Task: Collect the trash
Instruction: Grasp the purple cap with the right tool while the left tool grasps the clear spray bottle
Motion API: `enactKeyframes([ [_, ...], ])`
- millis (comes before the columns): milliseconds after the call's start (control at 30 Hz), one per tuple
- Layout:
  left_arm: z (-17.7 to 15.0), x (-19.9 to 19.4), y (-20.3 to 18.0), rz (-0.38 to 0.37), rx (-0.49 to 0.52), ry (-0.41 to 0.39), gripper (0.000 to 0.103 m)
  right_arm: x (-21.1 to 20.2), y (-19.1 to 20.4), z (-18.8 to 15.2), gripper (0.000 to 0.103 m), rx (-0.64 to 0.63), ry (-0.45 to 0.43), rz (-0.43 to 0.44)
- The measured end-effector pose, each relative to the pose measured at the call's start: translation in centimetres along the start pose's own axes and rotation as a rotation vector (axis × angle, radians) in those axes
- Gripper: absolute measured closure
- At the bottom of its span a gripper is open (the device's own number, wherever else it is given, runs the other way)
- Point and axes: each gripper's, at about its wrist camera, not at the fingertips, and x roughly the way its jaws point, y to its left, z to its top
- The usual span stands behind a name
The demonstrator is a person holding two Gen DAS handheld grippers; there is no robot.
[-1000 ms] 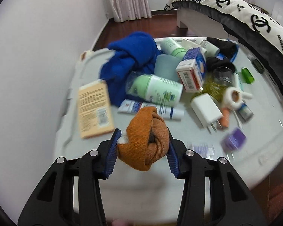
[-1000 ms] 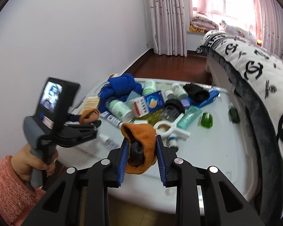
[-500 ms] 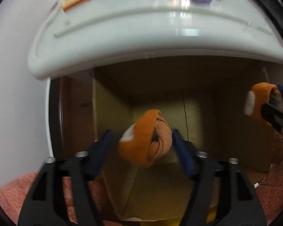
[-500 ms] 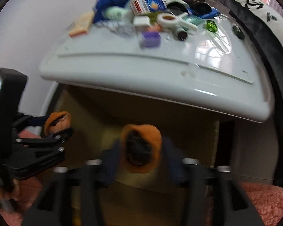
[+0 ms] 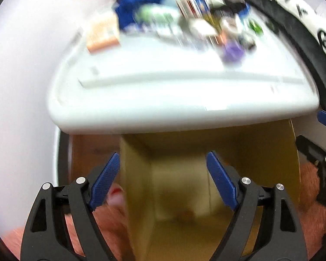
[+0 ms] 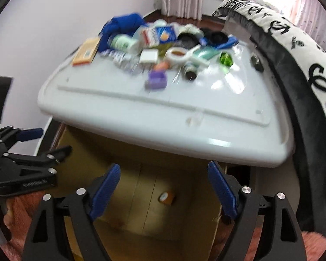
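Both the left claw [image 5: 163, 178] and the right claw [image 6: 163, 187] are seen with jaws opening and nothing between them, pointed down into the cardboard box [image 6: 130, 195], where an orange bundle [image 6: 166, 198] lies on the bottom. The remaining clutter [image 6: 154, 43] is heaped up and ahead on the white surface [image 6: 163, 117], whose near edge overhangs the box and must be cleared; neither claw is judged clearly nearer, and open room lies between heap and edge
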Motion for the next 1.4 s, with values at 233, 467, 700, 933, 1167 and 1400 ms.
enactKeyframes([
  [233,3.1,-1.4,2.7,0.063,-0.083,-0.126,0.023,4.8,1.6,6.4,0.022,0.006,-0.072,0.004],
  [467,3.4,-0.9,3.5,0.033,-0.130,-0.125,0.023,11.0,4.0,9.5,0.054,-0.058,-0.027,-0.079],
  [700,5.4,0.5,3.8,-0.054,-0.198,-0.085,0.023,9.5,2.2,8.7,0.070,-0.015,-0.011,-0.048],
  [933,11.5,3.0,1.4,-0.114,-0.335,-0.002,0.023,1.9,-1.6,7.7,0.069,0.037,-0.114,0.001],
  [1167,16.6,8.0,-1.1,-0.053,-0.548,0.204,0.023,0.3,-4.0,6.7,0.069,0.126,-0.154,0.074],
  [1400,16.9,11.2,-3.5,0.101,-0.529,0.284,0.023,-0.1,-3.9,7.1,0.069,0.125,-0.166,0.103],
])
